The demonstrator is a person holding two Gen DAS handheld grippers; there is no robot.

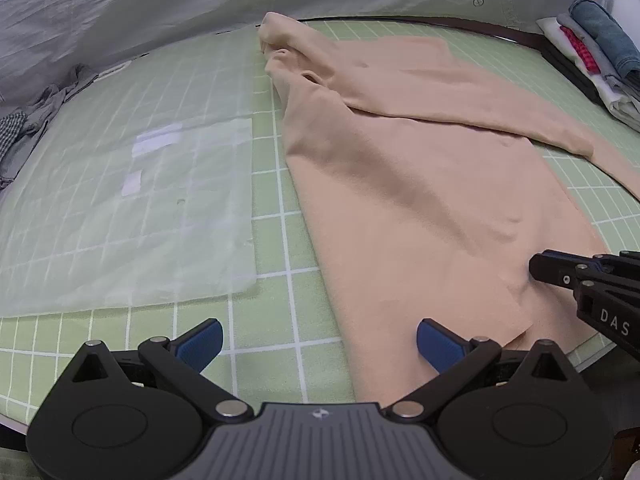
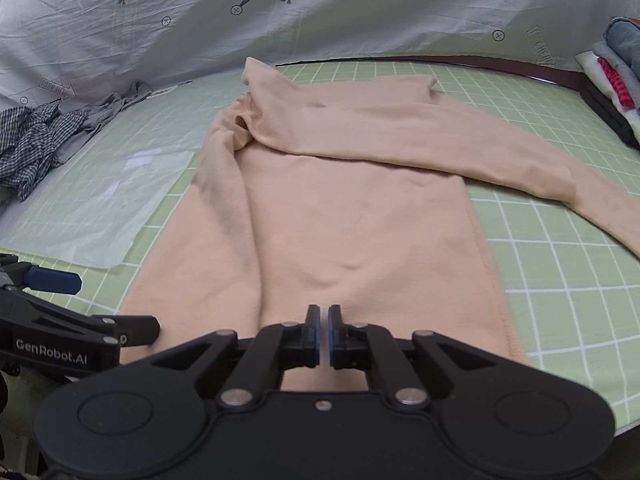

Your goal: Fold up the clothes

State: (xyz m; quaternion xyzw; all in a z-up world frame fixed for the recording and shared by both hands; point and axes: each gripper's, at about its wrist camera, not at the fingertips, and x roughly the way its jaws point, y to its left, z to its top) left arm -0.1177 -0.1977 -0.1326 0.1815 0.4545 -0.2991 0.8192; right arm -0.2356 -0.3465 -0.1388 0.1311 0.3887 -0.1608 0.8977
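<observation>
A beige long-sleeved sweater (image 1: pixel 400 184) (image 2: pixel 352 220) lies flat on the green grid mat (image 1: pixel 272 248) (image 2: pixel 560 272), collar at the far end. One sleeve (image 1: pixel 460 104) (image 2: pixel 400 136) is folded across the chest and runs off to the right. My left gripper (image 1: pixel 320 344) (image 2: pixel 120 306) is open low over the near left hem edge, one pad over the mat and one over the cloth. My right gripper (image 2: pixel 324 316) (image 1: pixel 536 270) is shut at the middle of the near hem; creases in the fabric run toward its tip.
A clear plastic bag (image 1: pixel 140 200) (image 2: pixel 92 216) lies flat on the mat left of the sweater. Crumpled checked and grey garments (image 2: pixel 32 140) (image 1: pixel 24 128) sit at the far left. A stack of folded clothes (image 1: pixel 600 52) (image 2: pixel 616 76) stands far right. A carrot-print sheet (image 2: pixel 320 8) hangs behind.
</observation>
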